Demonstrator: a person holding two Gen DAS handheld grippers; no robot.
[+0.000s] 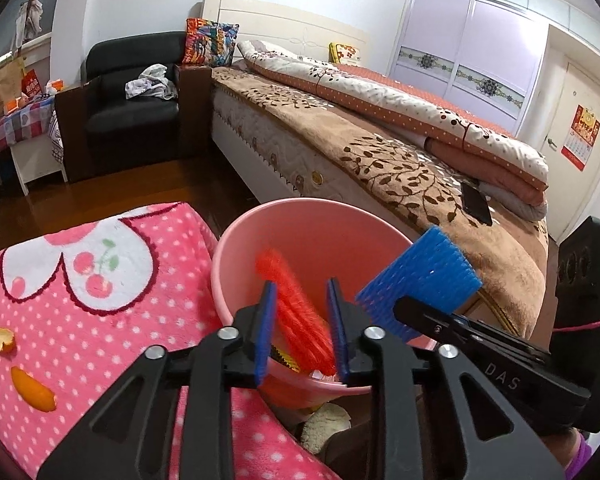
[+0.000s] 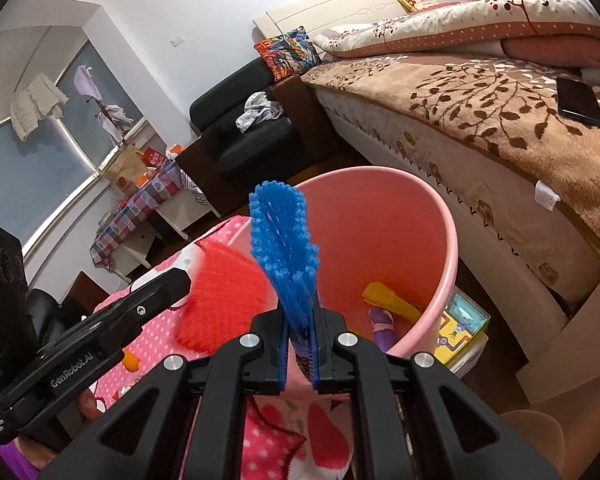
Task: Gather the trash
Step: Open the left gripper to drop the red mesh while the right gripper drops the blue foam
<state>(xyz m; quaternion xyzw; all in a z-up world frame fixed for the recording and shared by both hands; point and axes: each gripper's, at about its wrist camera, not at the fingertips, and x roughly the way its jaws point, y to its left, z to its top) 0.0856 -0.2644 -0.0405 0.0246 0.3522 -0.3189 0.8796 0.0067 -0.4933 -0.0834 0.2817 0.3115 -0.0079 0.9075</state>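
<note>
A pink trash bin [image 1: 256, 240] stands between a pink dotted blanket [image 1: 100, 280] and the bed; it also shows in the right wrist view [image 2: 428, 216]. My left gripper [image 1: 302, 332] is open over the bin's near rim, with a blurred red foam net [image 1: 296, 308] between its jaws, loose and dropping into the bin. The red net shows in the right wrist view [image 2: 224, 304]. My right gripper [image 2: 300, 344] is shut on a blue foam net [image 2: 284, 248], held upright at the bin's rim; the blue net shows in the left wrist view [image 1: 420, 280]. Two orange peels [image 1: 32, 388] lie on the blanket.
The bin holds a yellow piece [image 2: 392, 300] and a purple item [image 2: 382, 322]. A bed [image 1: 380, 152] with a phone [image 1: 476, 202] on it runs along the right. A black armchair [image 1: 132, 108] and a checked table [image 1: 12, 128] stand behind. A colourful box [image 2: 460, 332] lies beside the bin.
</note>
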